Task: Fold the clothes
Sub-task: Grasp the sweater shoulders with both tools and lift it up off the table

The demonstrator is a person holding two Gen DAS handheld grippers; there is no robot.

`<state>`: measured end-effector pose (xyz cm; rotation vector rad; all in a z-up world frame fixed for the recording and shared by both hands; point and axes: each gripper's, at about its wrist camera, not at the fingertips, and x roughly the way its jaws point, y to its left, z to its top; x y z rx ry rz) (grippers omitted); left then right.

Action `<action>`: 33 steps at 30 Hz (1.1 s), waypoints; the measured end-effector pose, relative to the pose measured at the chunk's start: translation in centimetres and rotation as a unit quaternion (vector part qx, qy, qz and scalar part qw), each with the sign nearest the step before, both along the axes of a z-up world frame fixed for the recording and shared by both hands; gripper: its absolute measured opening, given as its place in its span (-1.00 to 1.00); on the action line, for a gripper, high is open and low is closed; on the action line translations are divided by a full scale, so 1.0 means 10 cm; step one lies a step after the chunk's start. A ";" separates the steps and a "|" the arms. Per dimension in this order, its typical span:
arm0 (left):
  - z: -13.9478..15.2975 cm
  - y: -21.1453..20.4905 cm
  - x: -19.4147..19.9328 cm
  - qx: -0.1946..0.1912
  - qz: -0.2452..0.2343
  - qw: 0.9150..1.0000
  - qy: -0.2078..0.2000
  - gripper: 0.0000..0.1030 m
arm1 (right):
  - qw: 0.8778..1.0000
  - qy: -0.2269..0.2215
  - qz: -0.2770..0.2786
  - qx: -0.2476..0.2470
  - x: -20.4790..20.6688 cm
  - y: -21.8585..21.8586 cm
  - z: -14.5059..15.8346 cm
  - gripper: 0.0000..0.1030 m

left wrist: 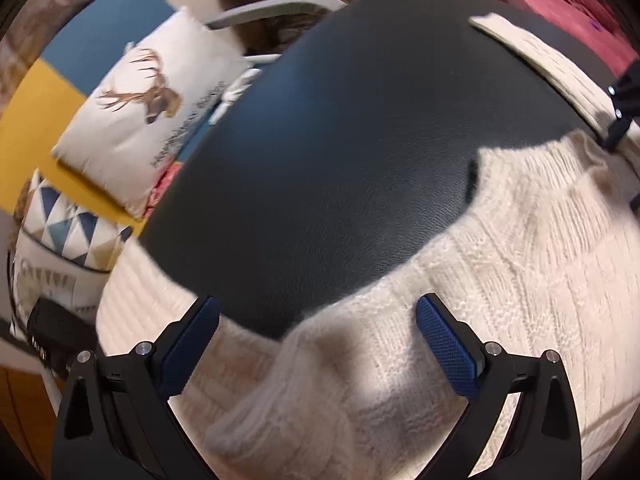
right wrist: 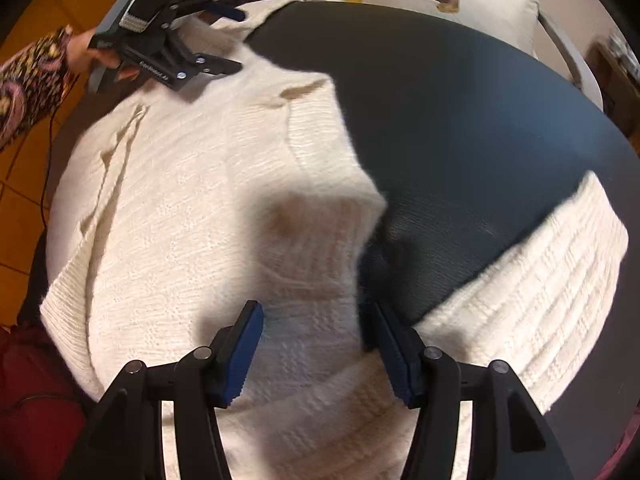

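A cream knit sweater (left wrist: 500, 280) lies spread on a round black table (left wrist: 340, 120). My left gripper (left wrist: 318, 320) is open, its blue pads over the sweater's edge with a sleeve fold between them. In the right wrist view the sweater (right wrist: 180, 200) fills the left and bottom, with one sleeve (right wrist: 560, 272) stretched out at right. My right gripper (right wrist: 316, 328) is open above a folded-in sleeve cuff (right wrist: 320, 248). The left gripper (right wrist: 228, 40) shows far off at the sweater's top corner, open. The right gripper's tip shows at the left wrist view's right edge (left wrist: 618, 120).
A deer-print cushion (left wrist: 148, 116) and a triangle-pattern cushion (left wrist: 68, 228) lie on a blue and yellow seat beyond the table. A red cushion (left wrist: 568, 8) is at the far right. A black table rim (right wrist: 520, 80) curves behind the sweater.
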<state>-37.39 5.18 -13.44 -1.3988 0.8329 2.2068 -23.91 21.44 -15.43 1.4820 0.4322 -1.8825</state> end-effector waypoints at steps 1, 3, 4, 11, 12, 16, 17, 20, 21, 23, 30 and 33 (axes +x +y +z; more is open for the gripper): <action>0.00 -0.01 -0.03 0.006 0.001 1.000 -0.007 0.95 | 1.000 0.009 0.005 0.008 0.02 -0.04 0.00 0.09; -0.01 -0.12 -0.12 0.033 0.022 0.998 -0.040 0.95 | 1.000 0.011 0.002 0.011 0.02 -0.08 0.01 0.07; -0.02 -0.14 -0.14 0.042 0.028 0.997 -0.053 0.95 | 1.000 0.009 0.005 0.010 0.02 -0.09 0.01 0.04; -0.03 -0.18 -0.10 0.043 -0.001 0.995 -0.094 0.95 | 0.999 -0.001 0.032 0.000 0.02 -0.16 0.02 0.07; -0.03 -0.18 -0.11 0.040 -0.004 0.995 -0.096 0.95 | 0.999 0.004 0.034 0.006 0.02 -0.19 0.02 0.03; -0.03 -0.13 -0.08 0.031 -0.010 0.995 -0.098 0.90 | 0.999 0.025 0.036 0.018 0.08 -0.33 0.06 -0.60; -0.03 -0.13 -0.02 0.035 -0.011 0.994 -0.099 0.77 | 0.999 0.029 0.034 0.017 0.10 -0.36 0.07 -0.71; 0.03 -0.12 0.13 0.049 -0.024 0.994 -0.097 0.14 | 0.998 0.048 0.025 0.017 0.17 -0.43 0.08 -0.79; 0.05 -0.11 0.20 0.052 -0.029 0.994 -0.093 -0.01 | 0.998 0.055 0.020 0.017 0.19 -0.44 0.08 -0.80; 0.08 -0.06 0.35 0.048 -0.030 0.996 -0.074 -0.44 | 0.998 0.067 0.003 0.012 0.22 -0.44 0.09 -0.80; 0.22 -0.15 0.70 0.058 0.028 0.998 -0.006 -0.76 | 0.992 0.095 -0.077 -0.018 0.30 -0.39 0.14 -0.82; 0.38 -0.29 0.86 0.107 0.069 0.992 0.025 -0.77 | 0.987 0.094 -0.122 -0.046 0.36 -0.08 0.17 -0.82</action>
